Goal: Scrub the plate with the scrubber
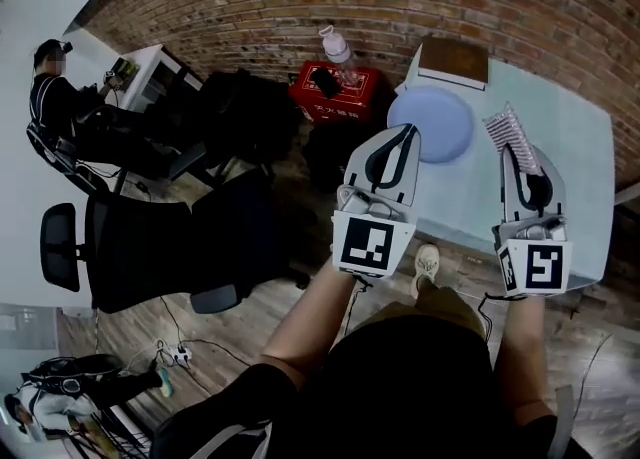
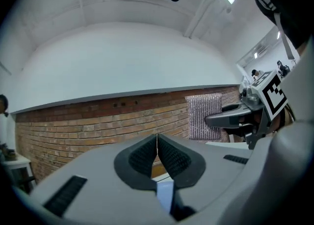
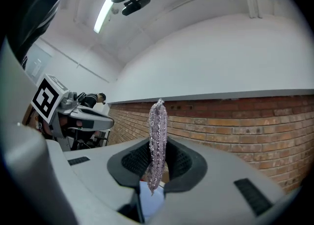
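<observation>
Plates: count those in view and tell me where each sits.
1. The blue plate lies on the pale table, partly covered by the left tongs. No other shows.

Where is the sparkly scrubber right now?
In the head view, the scrubber is pinched in the right hand-held gripper. It is held up over the table, just right of the blue plate.

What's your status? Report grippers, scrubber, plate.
Left gripper shut, empty. Right gripper shut on scrubber, held upright. Blue plate bare on table, not yet touched. Nothing in the way.
</observation>
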Motion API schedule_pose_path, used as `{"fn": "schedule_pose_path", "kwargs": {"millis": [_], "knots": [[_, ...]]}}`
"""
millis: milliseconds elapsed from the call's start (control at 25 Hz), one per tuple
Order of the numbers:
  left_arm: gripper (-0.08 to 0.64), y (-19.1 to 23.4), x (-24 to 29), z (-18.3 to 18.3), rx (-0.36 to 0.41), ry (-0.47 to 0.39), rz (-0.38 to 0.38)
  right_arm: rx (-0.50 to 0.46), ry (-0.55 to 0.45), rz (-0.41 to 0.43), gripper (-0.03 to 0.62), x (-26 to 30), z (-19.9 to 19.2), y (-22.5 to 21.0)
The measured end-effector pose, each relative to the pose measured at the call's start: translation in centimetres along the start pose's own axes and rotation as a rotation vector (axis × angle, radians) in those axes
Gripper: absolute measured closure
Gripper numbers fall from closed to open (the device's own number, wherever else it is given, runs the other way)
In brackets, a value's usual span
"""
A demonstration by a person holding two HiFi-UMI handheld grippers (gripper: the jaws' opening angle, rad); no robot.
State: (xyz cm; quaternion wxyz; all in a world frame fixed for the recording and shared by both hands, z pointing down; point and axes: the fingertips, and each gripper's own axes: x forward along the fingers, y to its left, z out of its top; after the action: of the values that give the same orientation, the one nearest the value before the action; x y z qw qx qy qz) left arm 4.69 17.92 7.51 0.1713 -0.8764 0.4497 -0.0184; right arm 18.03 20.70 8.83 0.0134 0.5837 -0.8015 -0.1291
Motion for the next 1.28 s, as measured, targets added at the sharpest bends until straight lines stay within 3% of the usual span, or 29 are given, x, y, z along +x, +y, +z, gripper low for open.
{"fn": "schedule_pose_path", "kwargs": {"millis": [440, 920, 1280], "knots": [[0.534, 4.0, 12.5, -6.0, 0.013, 0.126, 0.036, 0.066, 0.061, 0.105, 0.505, 13.5, -6.5, -6.5], [0.534, 7.0, 13.4, -9.2, 0.025, 0.205, 0.105, 0.125, 0.064, 0.171, 0.505, 17.2, -9.1, -5.9], [0.534, 9.7, 14.1, -12.2, 0.013, 0.229, 0.045, 0.122, 0.11, 0.134, 0.505, 19.6, -9.8, -4.2]]}}
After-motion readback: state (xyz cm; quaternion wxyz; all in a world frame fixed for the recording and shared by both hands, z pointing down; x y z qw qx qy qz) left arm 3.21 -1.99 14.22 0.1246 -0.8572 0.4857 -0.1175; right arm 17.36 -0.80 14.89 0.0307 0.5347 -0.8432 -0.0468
